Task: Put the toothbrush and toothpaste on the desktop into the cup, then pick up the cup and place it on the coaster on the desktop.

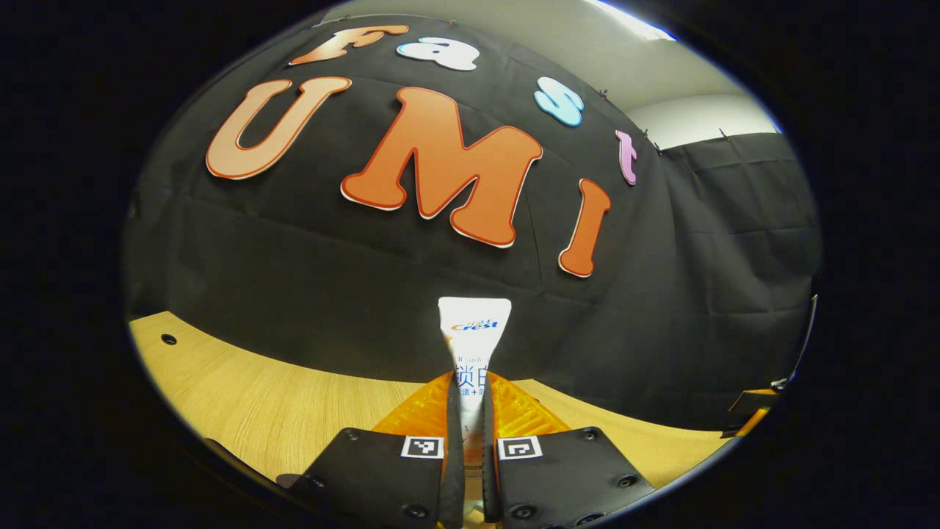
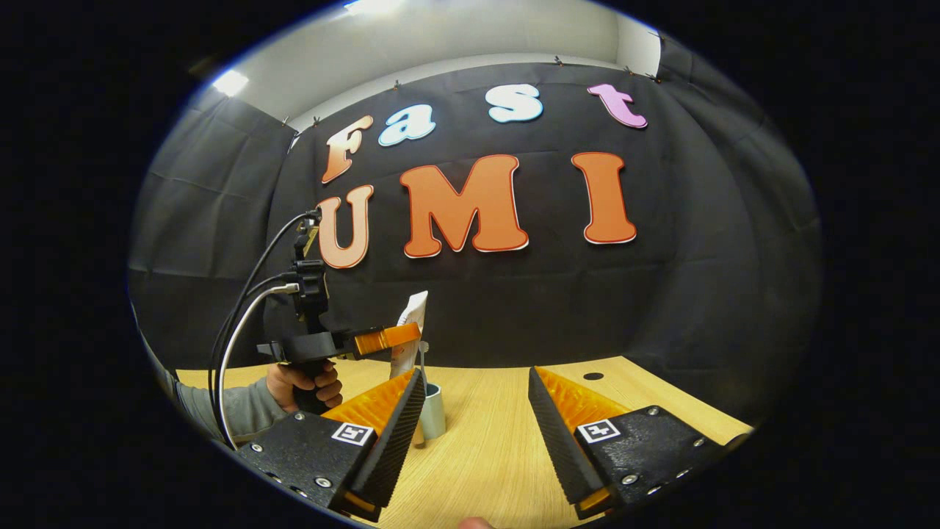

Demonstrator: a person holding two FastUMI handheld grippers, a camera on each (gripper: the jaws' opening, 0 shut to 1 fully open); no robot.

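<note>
My left claw [image 1: 470, 441] is squeezed tight on the toothpaste [image 1: 474, 345], and both fingers press its flat sides. The tube stands up tall, with its long way running up and down and its wide flat end on top, sticking out past my fingers. My right claw [image 2: 476, 411] is wide open and holds nothing. It hangs low over the table [image 2: 485, 455]. From my right claw I can see the cup [image 2: 432, 411] standing just ahead and a bit to the left, with a thin stick poking out of it that may be the toothbrush [image 2: 424, 364]. From there I also see my left claw [image 2: 400, 336] holding the tube above the cup, so I think the tube must go straight down. The left gripper view looks over the table to the wall, while the right gripper view shows the cup under the tube. My left claw is nearer the cup.
</note>
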